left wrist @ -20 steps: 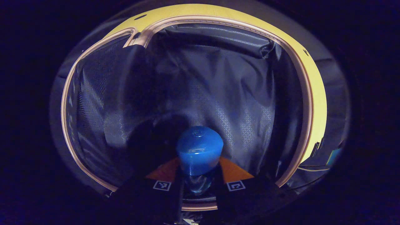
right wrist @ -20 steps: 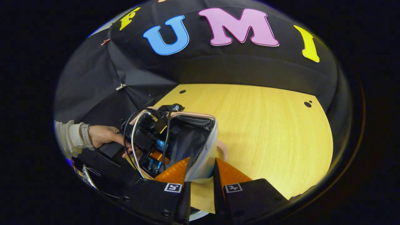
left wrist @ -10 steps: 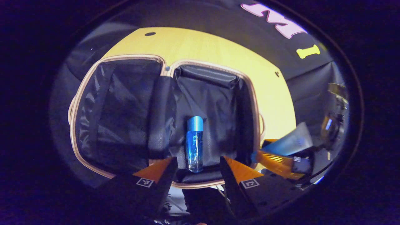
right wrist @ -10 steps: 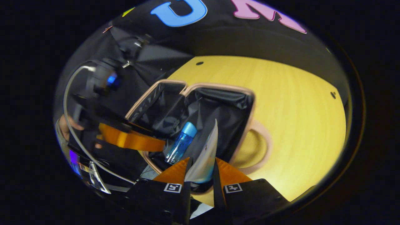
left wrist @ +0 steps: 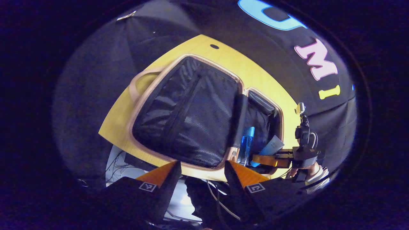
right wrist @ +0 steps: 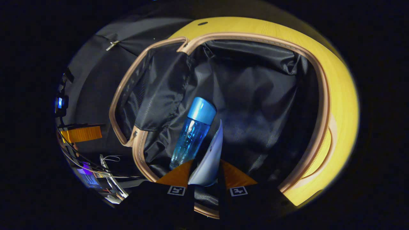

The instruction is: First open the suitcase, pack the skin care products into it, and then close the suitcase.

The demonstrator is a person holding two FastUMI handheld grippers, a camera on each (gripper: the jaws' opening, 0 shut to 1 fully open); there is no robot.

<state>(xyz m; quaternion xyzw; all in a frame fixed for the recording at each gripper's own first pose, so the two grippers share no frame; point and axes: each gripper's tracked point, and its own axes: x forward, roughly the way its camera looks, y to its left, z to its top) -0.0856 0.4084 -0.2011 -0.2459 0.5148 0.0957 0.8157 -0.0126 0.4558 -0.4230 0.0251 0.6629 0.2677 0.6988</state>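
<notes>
Bottle lies in suitcase, beside tube.

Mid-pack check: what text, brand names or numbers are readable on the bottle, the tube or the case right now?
Nothing here reads as text.
blue bottle: any print is too blurred to read.
tube held in the right tool: seen nearly edge-on, nothing readable.
suitcase: no words visible on the rim or lining.
square markers on the tool's fingers: coded patterns, not words.

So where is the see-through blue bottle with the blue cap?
In the right gripper view, the clear blue bottle with a blue cap lies inside the open black-lined suitcase, just left of the pale tube the right gripper holds.
</notes>
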